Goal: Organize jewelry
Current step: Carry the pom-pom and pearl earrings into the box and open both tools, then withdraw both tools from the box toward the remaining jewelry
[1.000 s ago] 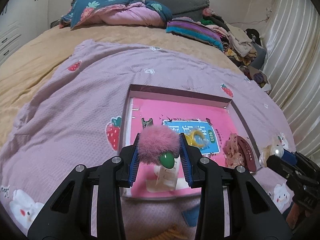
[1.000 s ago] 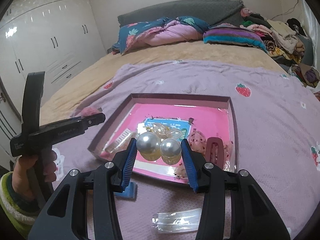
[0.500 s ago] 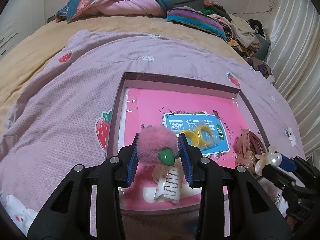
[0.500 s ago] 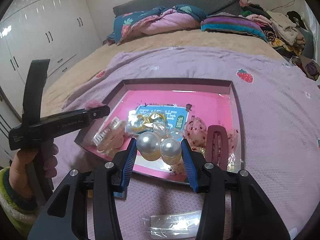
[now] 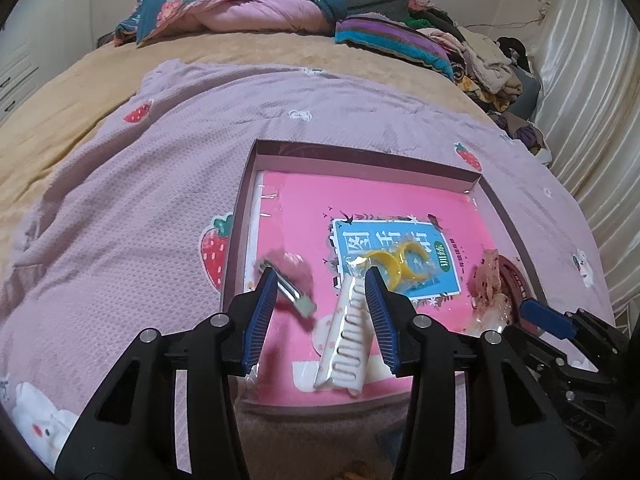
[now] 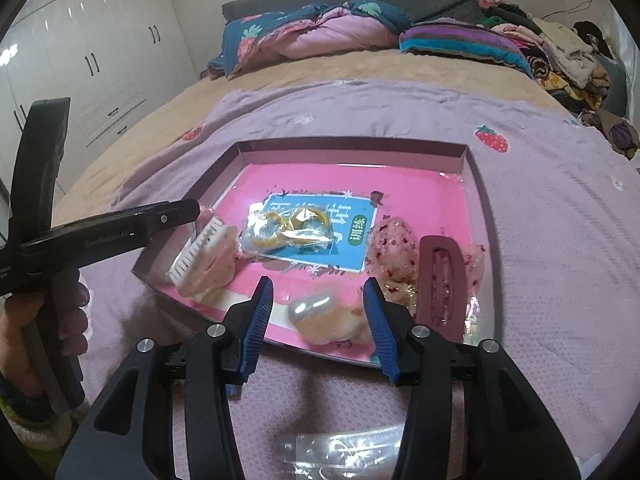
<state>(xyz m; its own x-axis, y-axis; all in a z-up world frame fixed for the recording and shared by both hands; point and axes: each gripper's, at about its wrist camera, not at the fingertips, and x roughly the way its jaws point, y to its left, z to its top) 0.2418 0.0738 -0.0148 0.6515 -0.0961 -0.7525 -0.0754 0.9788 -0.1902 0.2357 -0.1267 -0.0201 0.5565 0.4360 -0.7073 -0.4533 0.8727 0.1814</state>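
A shallow tray [image 5: 360,151] with a pink floor lies on the lilac blanket. My left gripper [image 5: 319,280] hangs over its near left corner, jaws opening. The pink pom-pom clip [image 5: 291,270] is a blur between them, free of the pads, just above the tray floor. My right gripper [image 6: 318,286] is over the tray's near edge [image 6: 352,146], jaws also opening. The pearl piece [image 6: 320,312] is blurred between them, dropping loose onto the tray. In the right wrist view a person's hand holds the left gripper [image 6: 160,220] at the tray's left side.
In the tray lie a white comb clip [image 5: 348,328], bagged yellow rings [image 5: 396,264], a glittery pink piece [image 6: 390,252] and a dark red hair clip [image 6: 442,280]. A clear plastic packet [image 6: 340,448] lies on the blanket near me. Bedding and clothes are piled at the far end.
Both grippers were shut on their pieces and have widened. The pom-pom clip and the pearl piece have slipped from the pads and dropped toward the tray. The right gripper has come lower.
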